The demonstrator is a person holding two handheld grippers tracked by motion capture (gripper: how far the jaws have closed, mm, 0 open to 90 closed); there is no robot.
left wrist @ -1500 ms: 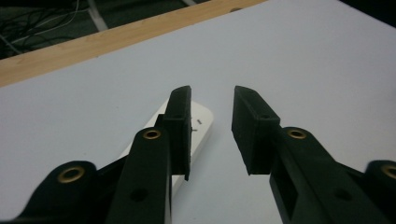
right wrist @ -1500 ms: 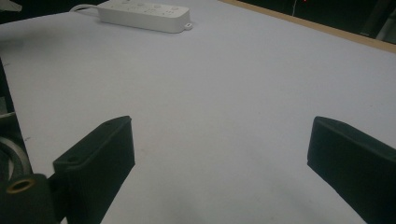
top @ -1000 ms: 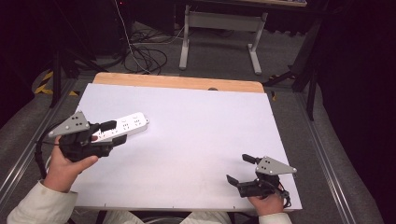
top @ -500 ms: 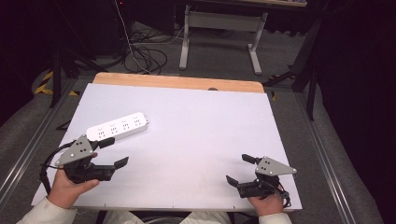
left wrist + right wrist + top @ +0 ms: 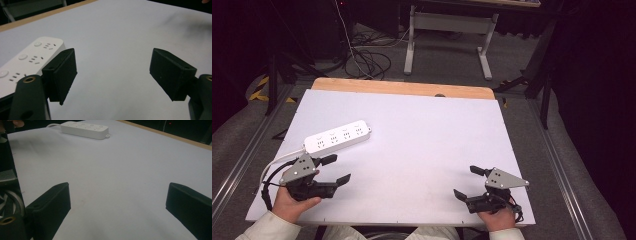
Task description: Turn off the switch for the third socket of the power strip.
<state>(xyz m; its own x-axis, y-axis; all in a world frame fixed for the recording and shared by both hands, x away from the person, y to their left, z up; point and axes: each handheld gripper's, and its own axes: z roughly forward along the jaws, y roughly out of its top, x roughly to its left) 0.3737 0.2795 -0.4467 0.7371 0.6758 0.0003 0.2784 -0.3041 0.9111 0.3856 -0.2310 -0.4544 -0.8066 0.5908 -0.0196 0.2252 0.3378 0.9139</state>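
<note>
A white power strip [image 5: 338, 136] lies flat on the white table top [image 5: 427, 130] at the left, with its white cable [image 5: 282, 159] curling off toward the front left edge. My left gripper [image 5: 341, 169] sits just in front of the strip, apart from it. Its jaws have just been opening and stand wide with nothing between them. In the left gripper view the strip [image 5: 22, 62] lies behind the left jaw of my left gripper [image 5: 113, 72]. My right gripper [image 5: 464, 181] rests open near the front right edge, and the strip [image 5: 85, 128] is far off in its view, beyond the gripper [image 5: 117, 205].
A wooden strip [image 5: 402, 88] borders the table's far edge. Beyond it on the floor are a tangle of cables [image 5: 362, 60] and a metal desk frame [image 5: 447, 30]. Metal rails run along both sides of the table.
My left gripper was at the strip's left end. It has since drawn back toward the front edge and sunk, and its jaws have spread. The strip and the right gripper stayed put.
</note>
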